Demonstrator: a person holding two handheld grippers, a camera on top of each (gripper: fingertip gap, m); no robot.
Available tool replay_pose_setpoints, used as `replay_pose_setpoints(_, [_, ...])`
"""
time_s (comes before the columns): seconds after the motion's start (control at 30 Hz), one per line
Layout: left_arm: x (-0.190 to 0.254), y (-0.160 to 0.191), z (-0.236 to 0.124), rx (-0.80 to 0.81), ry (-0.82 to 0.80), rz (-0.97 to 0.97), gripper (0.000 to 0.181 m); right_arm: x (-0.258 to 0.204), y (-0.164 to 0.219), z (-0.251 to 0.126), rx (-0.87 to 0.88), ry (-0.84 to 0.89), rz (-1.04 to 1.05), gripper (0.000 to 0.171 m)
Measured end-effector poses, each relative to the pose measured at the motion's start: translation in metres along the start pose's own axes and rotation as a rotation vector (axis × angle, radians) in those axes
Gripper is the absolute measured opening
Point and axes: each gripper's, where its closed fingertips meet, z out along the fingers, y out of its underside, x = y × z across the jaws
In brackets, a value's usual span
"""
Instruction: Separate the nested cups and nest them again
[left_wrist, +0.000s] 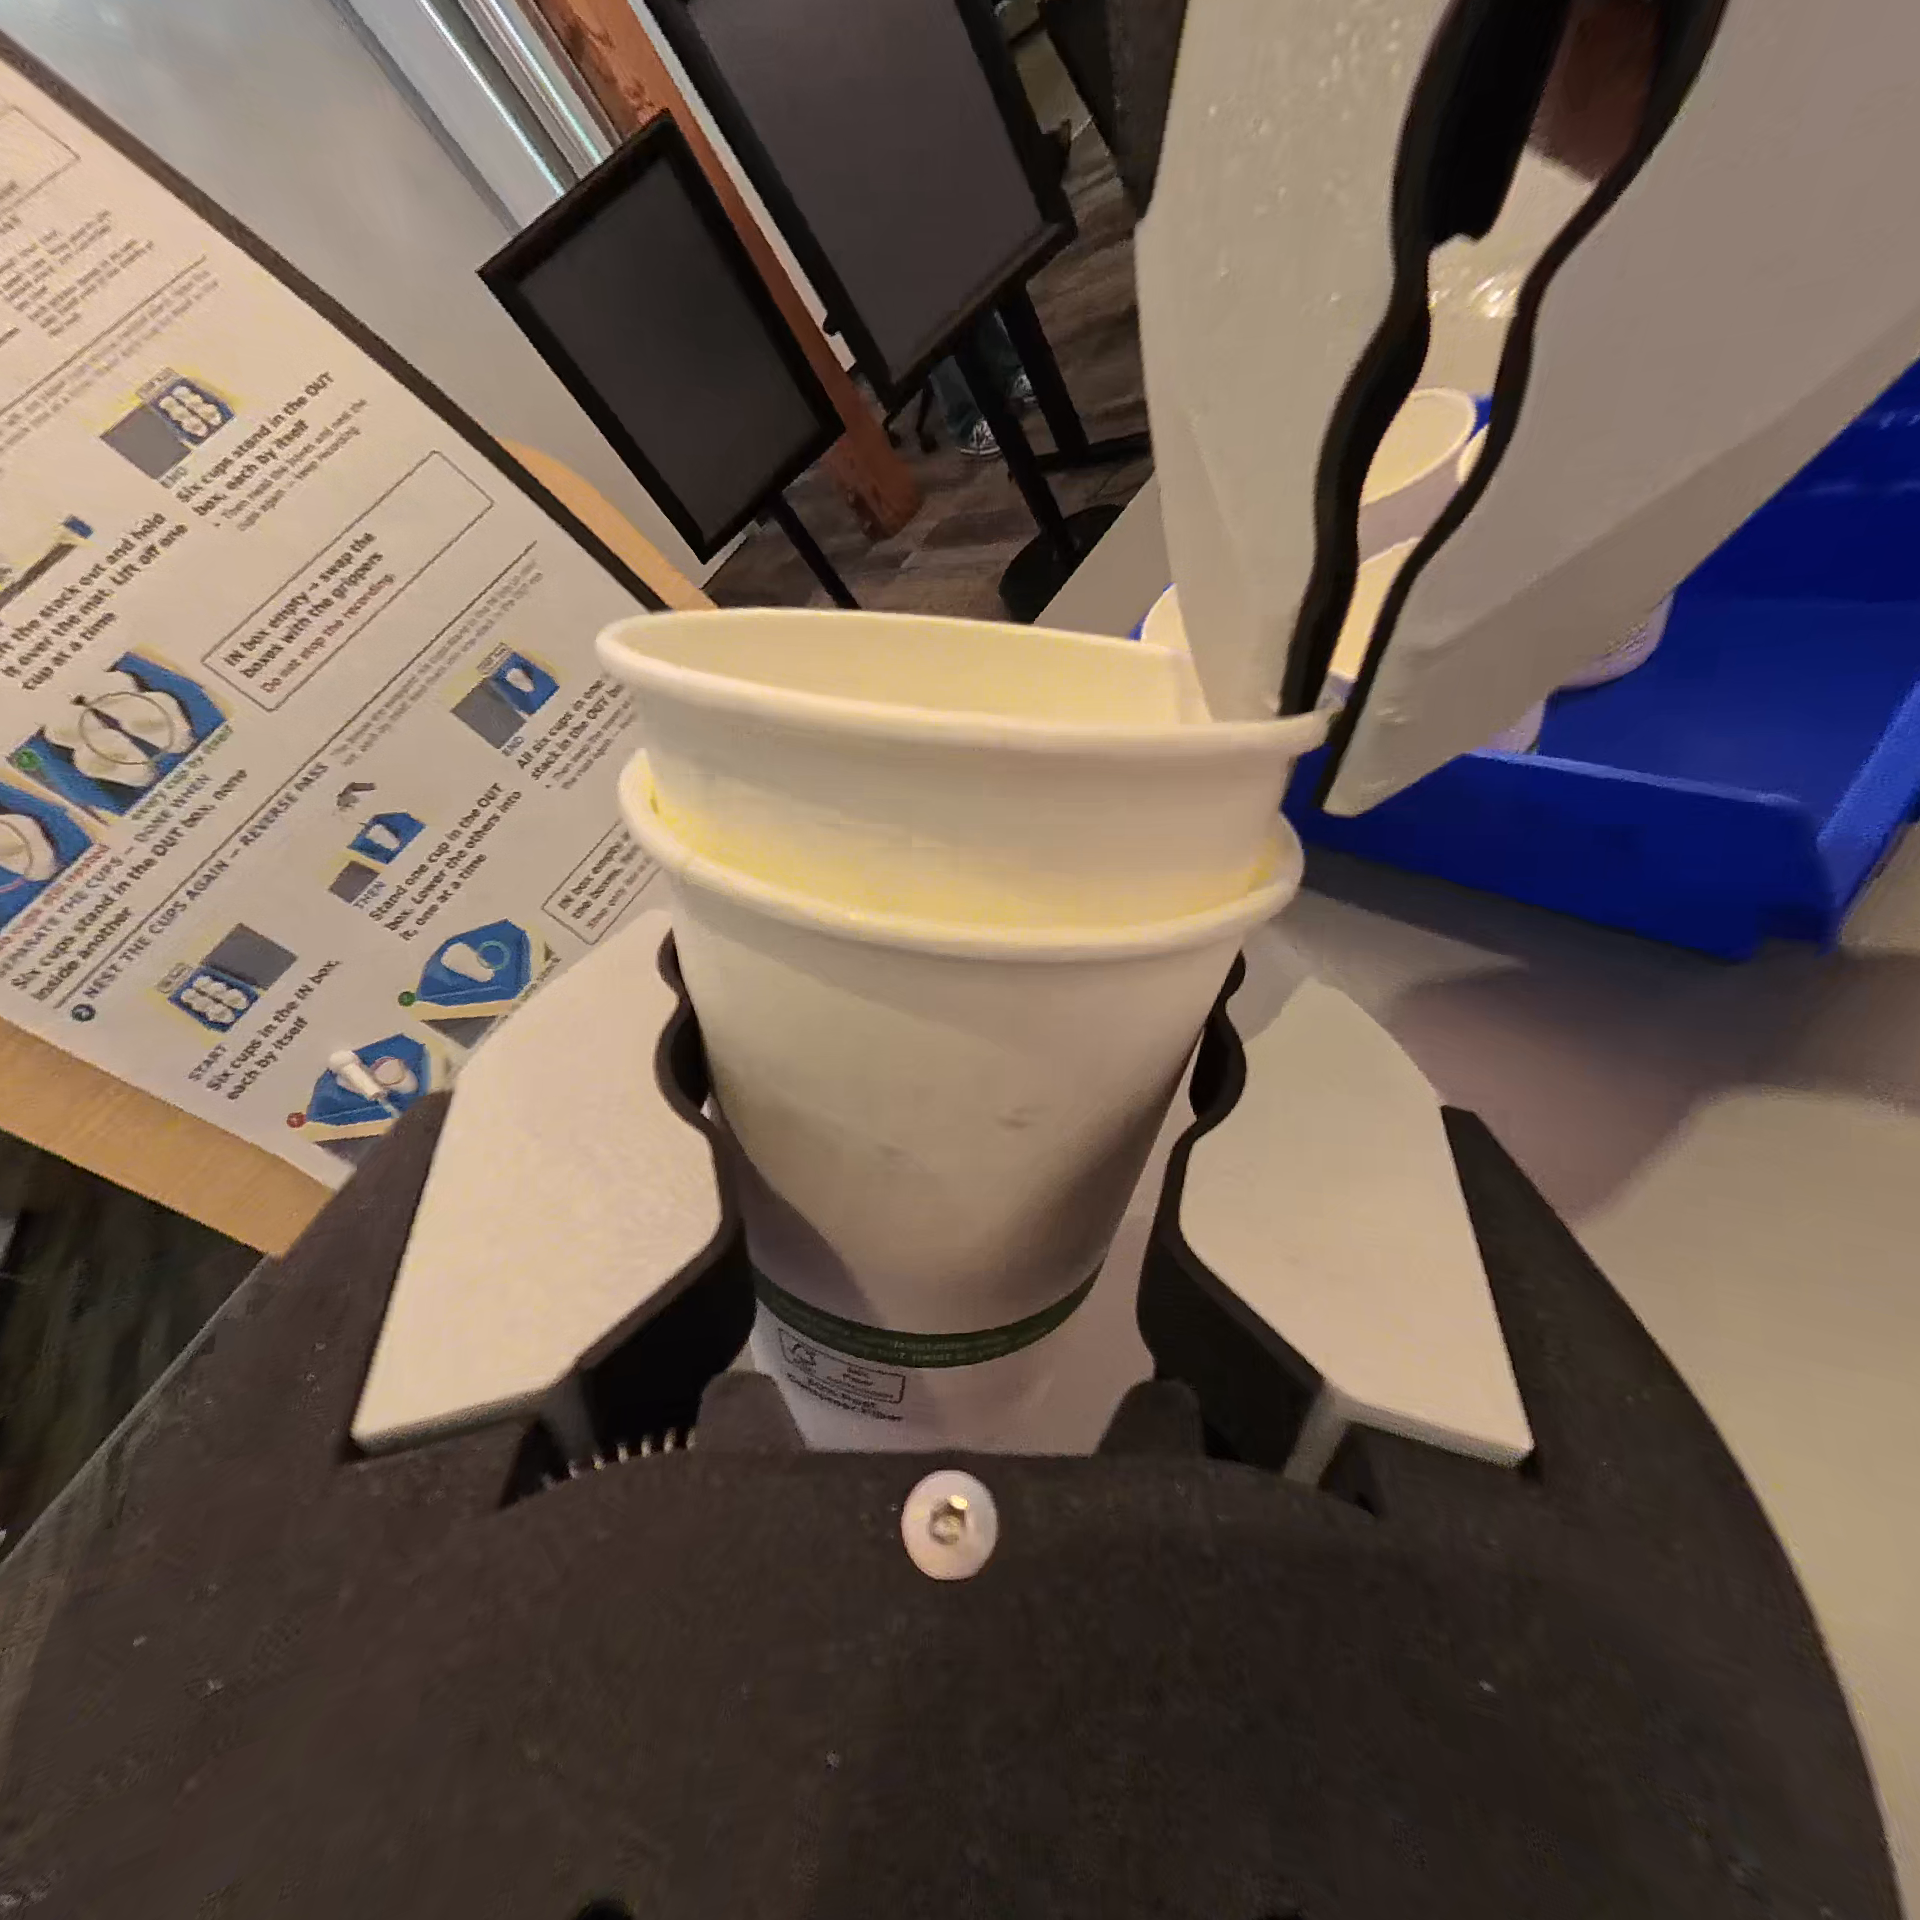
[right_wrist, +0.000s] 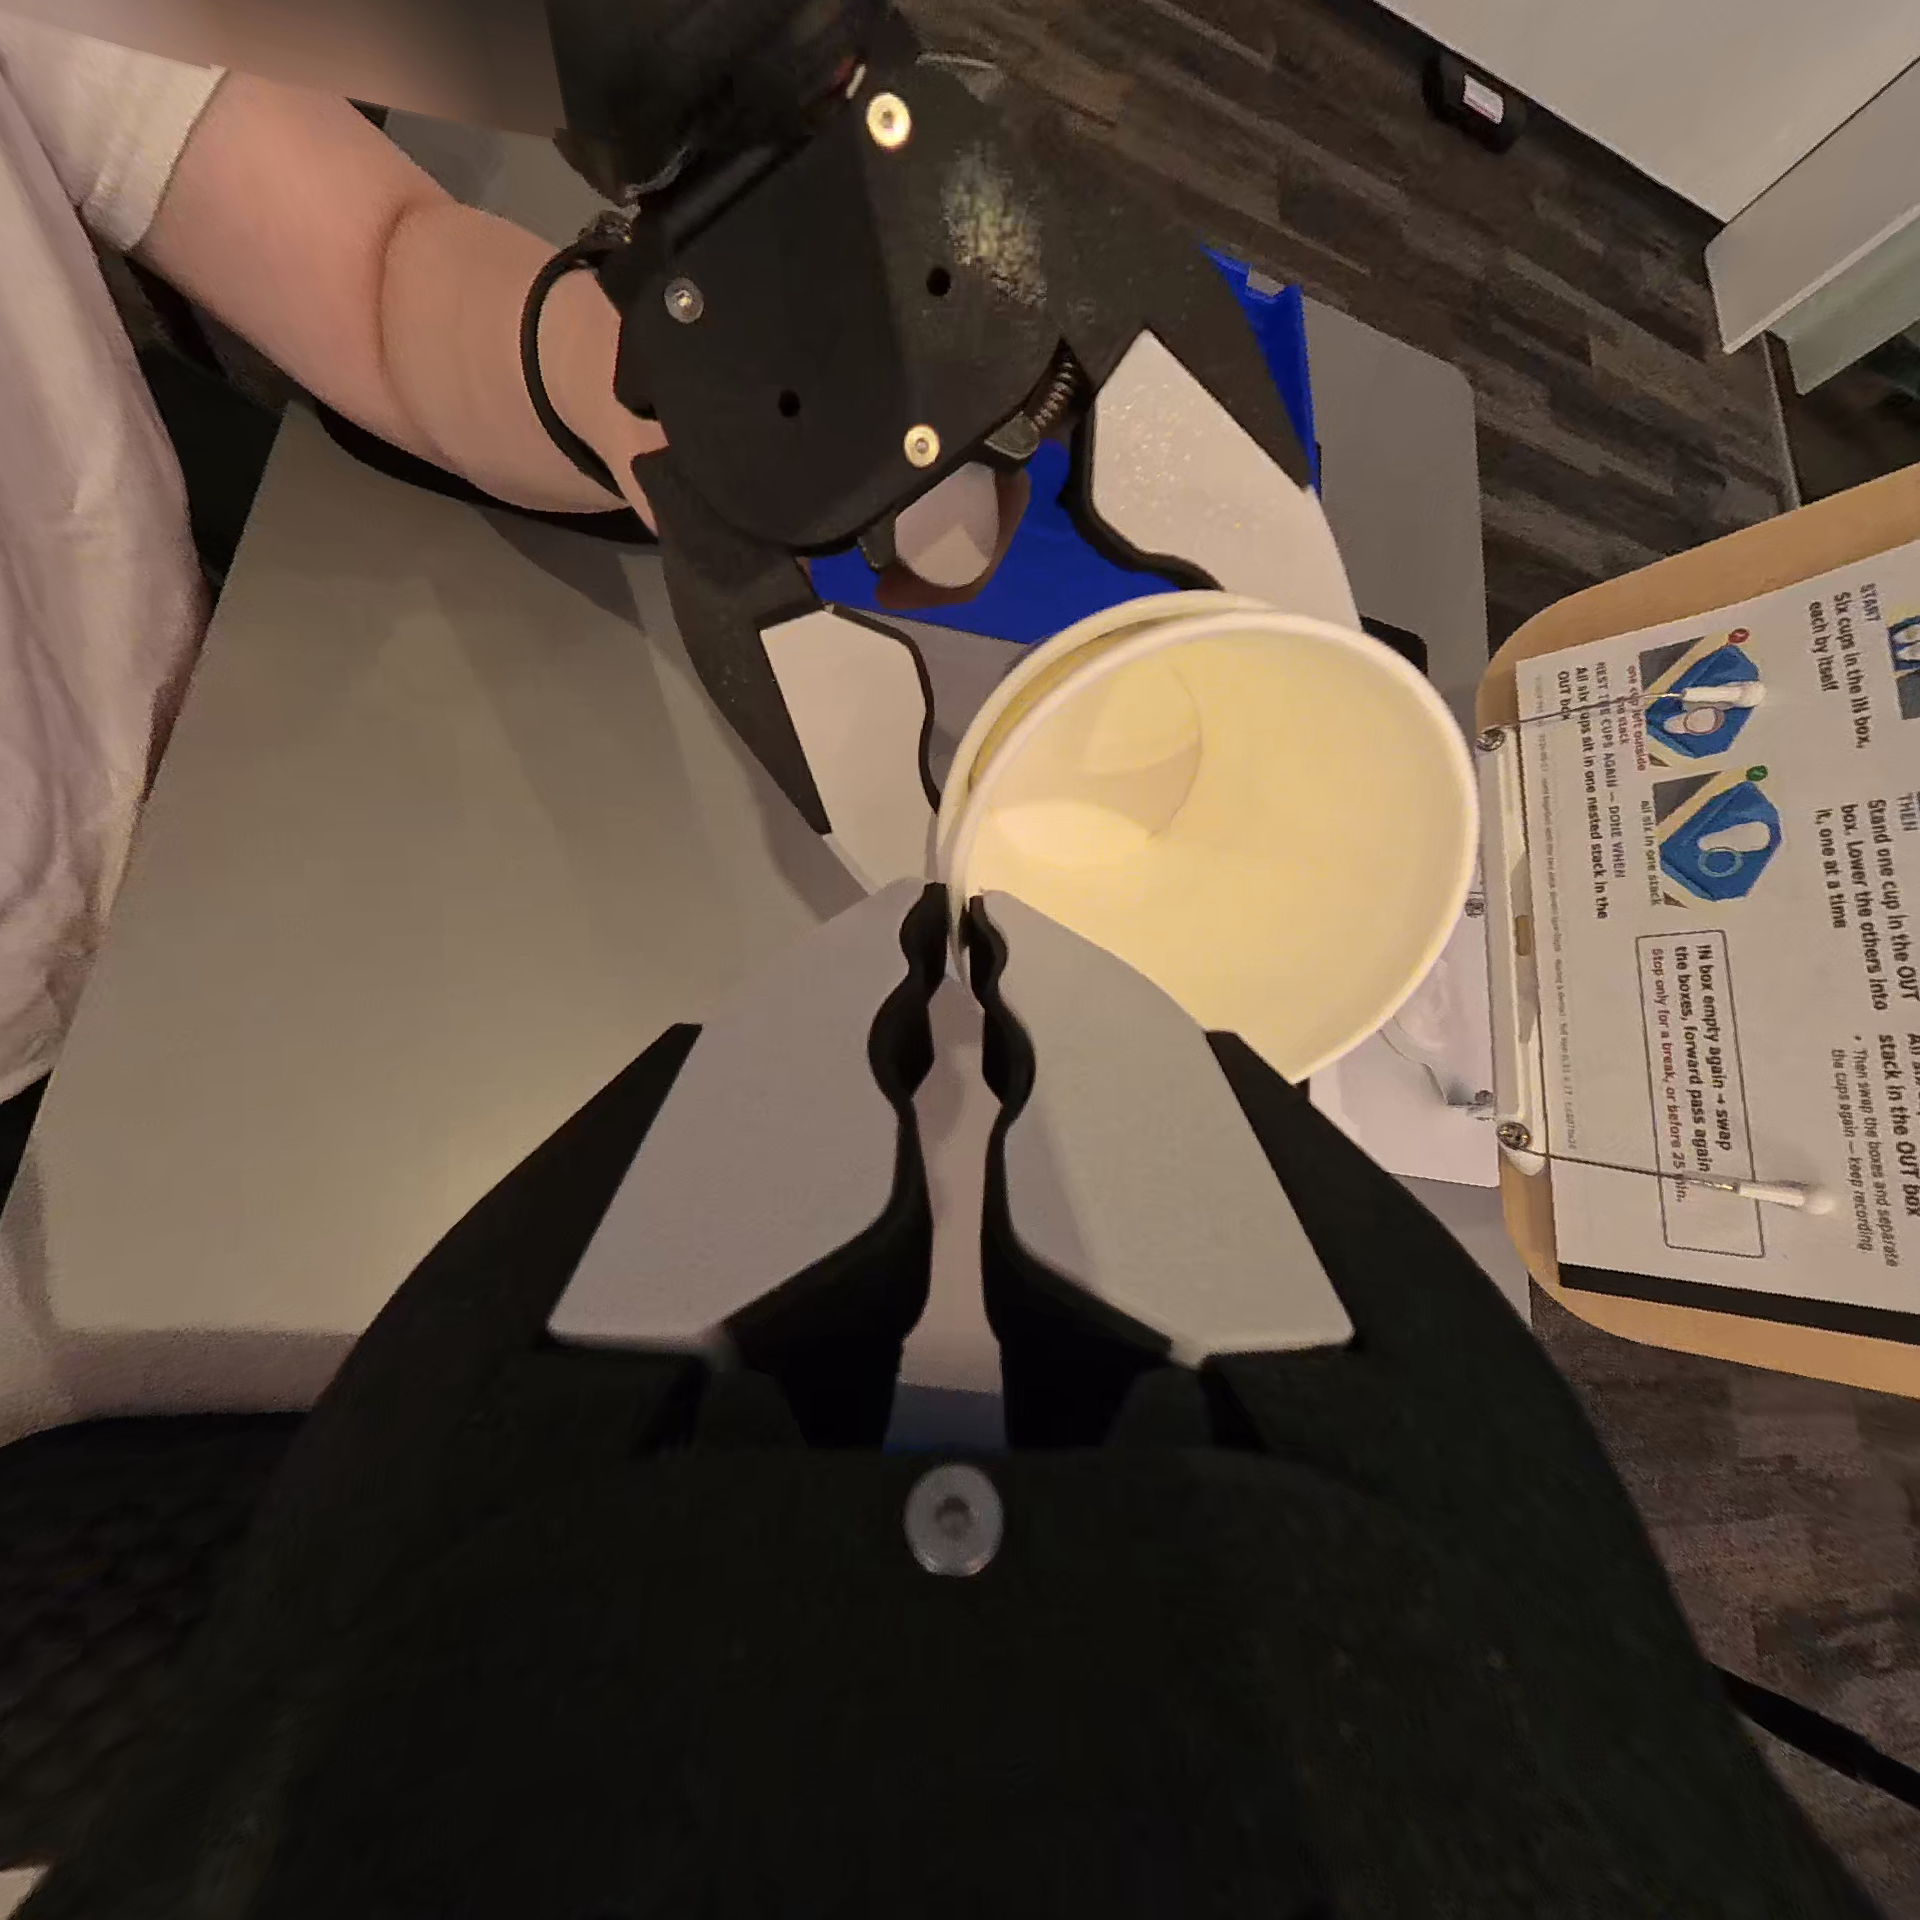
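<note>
My left gripper (left_wrist: 956, 997) is shut around the side of a nested stack of white paper cups and holds it upright. The lower cup (left_wrist: 935, 1101) sits between its fingers. The upper cup (left_wrist: 935, 769) stands partly out of the lower one. My right gripper (left_wrist: 1304, 722) comes down from the upper right and is shut on the upper cup's rim. In the right wrist view my right gripper (right_wrist: 958, 920) pinches the near rim of the upper cup (right_wrist: 1226, 831), seen from above. The left gripper (right_wrist: 1081, 665) holds the stack from the far side.
A blue bin (left_wrist: 1662, 831) at the right holds more white cups (left_wrist: 1423, 447). A printed instruction sheet (left_wrist: 260, 675) lies on a wooden board at the left, and also shows in the right wrist view (right_wrist: 1714, 935). The grey tabletop (right_wrist: 416, 831) lies below. A person's arm (right_wrist: 416, 343) holds the left gripper.
</note>
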Motion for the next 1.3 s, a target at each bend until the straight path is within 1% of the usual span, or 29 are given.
replay_pose_setpoints(0.23, [-0.002, 0.007, -0.005, -0.016, 0.038, -0.018, 0.093, 0.002, -0.011, 0.008, -0.014, -0.004, 0.022, 0.003])
replay_pose_setpoints(0.43, [0.004, 0.009, -0.005, -0.024, 0.061, -0.021, 0.094, -0.003, -0.010, 0.010, -0.041, 0.000, 0.042, 0.003])
replay_pose_setpoints(0.5, [0.009, 0.010, -0.003, -0.019, 0.098, -0.046, 0.094, -0.003, -0.008, 0.009, -0.046, 0.014, 0.047, 0.003])
replay_pose_setpoints(0.63, [0.024, 0.013, 0.003, -0.009, 0.232, -0.132, 0.094, -0.002, -0.004, 0.001, -0.039, 0.036, 0.102, 0.003])
replay_pose_setpoints(0.73, [0.038, 0.018, 0.009, -0.006, 0.353, -0.215, 0.094, 0.002, -0.001, -0.012, -0.032, 0.068, 0.147, 0.003])
replay_pose_setpoints(0.83, [0.054, 0.018, 0.017, 0.010, 0.465, -0.271, 0.094, 0.009, 0.005, -0.035, -0.027, 0.123, 0.174, 0.003])
replay_pose_setpoints(0.93, [0.068, 0.023, 0.028, 0.012, 0.511, -0.283, 0.094, 0.016, 0.013, -0.064, -0.040, 0.182, 0.193, 0.003])
replay_pose_setpoints(1.0, [0.075, 0.026, 0.034, 0.010, 0.508, -0.268, 0.094, 0.018, 0.019, -0.087, -0.053, 0.228, 0.205, 0.003])
replay_pose_setpoints(1.07, [0.080, 0.029, 0.039, 0.004, 0.499, -0.249, 0.094, 0.015, 0.031, -0.109, -0.091, 0.258, 0.233, 0.003])
replay_pose_setpoints(1.13, [0.080, 0.029, 0.041, 0.012, 0.486, -0.246, 0.094, 0.003, 0.055, -0.128, -0.180, 0.263, 0.287, 0.003])
replay_pose_setpoints(1.3, [0.075, 0.016, 0.031, 0.056, 0.525, -0.287, 0.094, -0.039, 0.145, -0.161, -0.451, 0.301, 0.409, 0.003])
